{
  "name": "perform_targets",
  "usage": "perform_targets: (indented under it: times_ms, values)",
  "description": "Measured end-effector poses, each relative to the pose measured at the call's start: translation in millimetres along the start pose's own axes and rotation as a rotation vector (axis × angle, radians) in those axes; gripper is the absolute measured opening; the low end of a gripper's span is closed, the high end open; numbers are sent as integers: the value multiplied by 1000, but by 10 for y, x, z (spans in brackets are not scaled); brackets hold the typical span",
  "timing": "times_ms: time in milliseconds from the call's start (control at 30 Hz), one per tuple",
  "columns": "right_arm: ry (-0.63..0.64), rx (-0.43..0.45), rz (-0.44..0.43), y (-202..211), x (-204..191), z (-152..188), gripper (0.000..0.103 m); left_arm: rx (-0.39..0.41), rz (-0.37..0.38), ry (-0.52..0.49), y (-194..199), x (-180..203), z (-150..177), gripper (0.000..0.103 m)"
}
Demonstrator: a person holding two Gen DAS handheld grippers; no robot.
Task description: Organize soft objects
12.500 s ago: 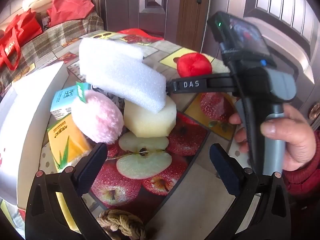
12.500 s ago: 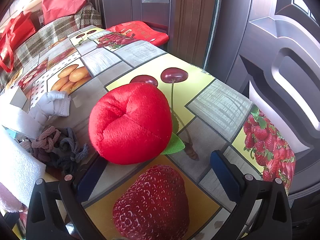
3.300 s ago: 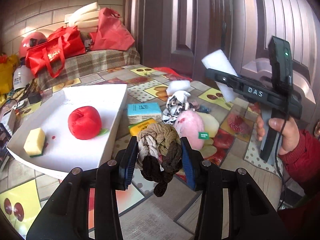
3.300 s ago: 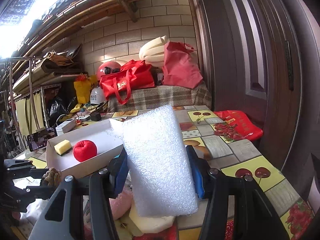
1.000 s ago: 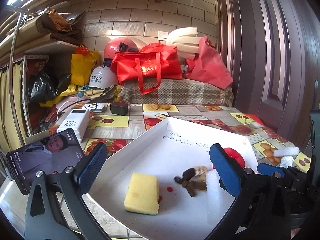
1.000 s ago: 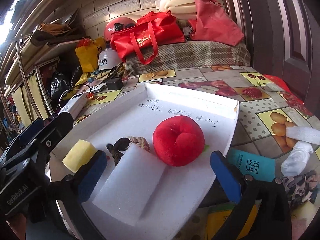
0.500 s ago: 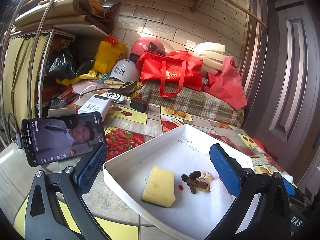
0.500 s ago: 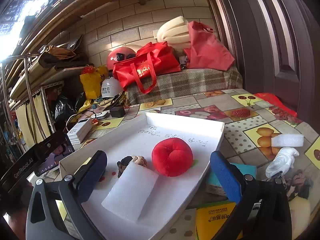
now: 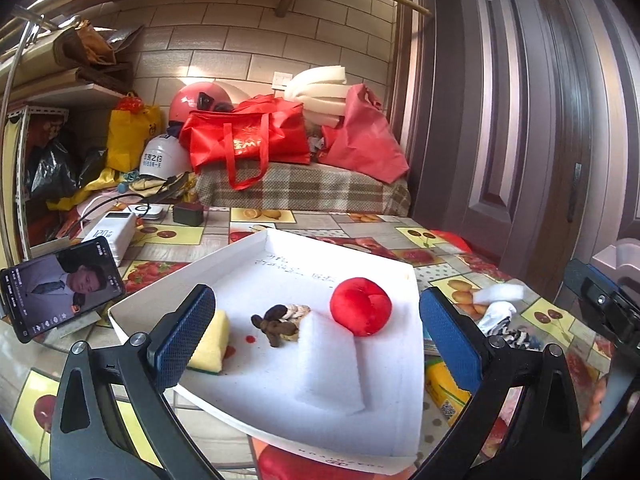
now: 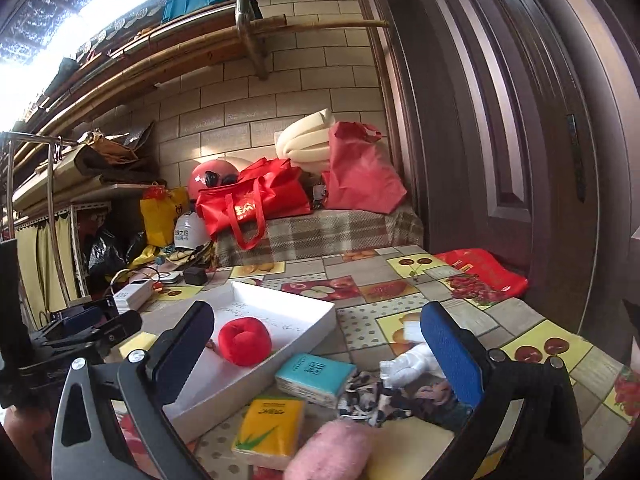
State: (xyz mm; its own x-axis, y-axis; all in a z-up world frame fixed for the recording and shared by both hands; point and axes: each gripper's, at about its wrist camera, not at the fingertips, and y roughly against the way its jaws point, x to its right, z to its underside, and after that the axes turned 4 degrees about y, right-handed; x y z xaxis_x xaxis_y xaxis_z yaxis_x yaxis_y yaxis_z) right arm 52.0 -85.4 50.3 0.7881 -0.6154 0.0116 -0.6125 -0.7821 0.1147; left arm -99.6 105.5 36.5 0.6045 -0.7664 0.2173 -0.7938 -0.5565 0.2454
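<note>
A white tray (image 9: 280, 412) holds a red plush apple (image 9: 361, 306), a braided rope knot (image 9: 282, 320), a yellow sponge (image 9: 210, 344) and a white foam block (image 9: 330, 366). My left gripper (image 9: 316, 340) is open and empty, raised in front of the tray. My right gripper (image 10: 320, 354) is open and empty, pulled back over the table. The tray (image 10: 316, 316) and red apple (image 10: 245, 340) also show in the right wrist view. A pink plush (image 10: 332, 452), patterned cloth (image 10: 380, 398) and a white sock (image 10: 408, 362) lie on the table below it.
A teal tissue pack (image 10: 314, 378) and a yellow tissue pack (image 10: 270, 432) lie beside the tray. A phone (image 9: 60, 286) stands at the left with a power bank (image 9: 110, 234) behind. Red bags (image 9: 248, 140) sit on a plaid-covered bench. A dark door (image 9: 540, 120) is at the right.
Both grippers have drawn back and risen from the tray. The white foam block now lies in the tray, released by the right gripper; the rope knot lies there too.
</note>
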Motion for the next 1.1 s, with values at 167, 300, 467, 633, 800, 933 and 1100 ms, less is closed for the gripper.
perform_targets:
  times_ms: [167, 300, 467, 633, 800, 933, 1100]
  values:
    - [-63, 34, 123, 57, 525, 26, 103, -23, 54, -43, 28, 242, 44, 103]
    - [-135, 34, 179, 56, 793, 75, 103, -31, 120, -56, 55, 334, 59, 103]
    - [-164, 2, 229, 15, 867, 122, 103, -66, 127, -58, 7, 353, 68, 103]
    - [-190, -7, 222, 35, 944, 151, 103, -71, 142, -69, 20, 369, 84, 103]
    - [-226, -19, 206, 36, 1011, 173, 103, -79, 149, -89, 12, 405, 94, 103]
    - [-248, -24, 201, 40, 1042, 182, 103, -78, 148, -86, 5, 410, 96, 103]
    - [-279, -40, 188, 15, 1085, 197, 103, -81, 147, -85, 2, 409, 99, 103]
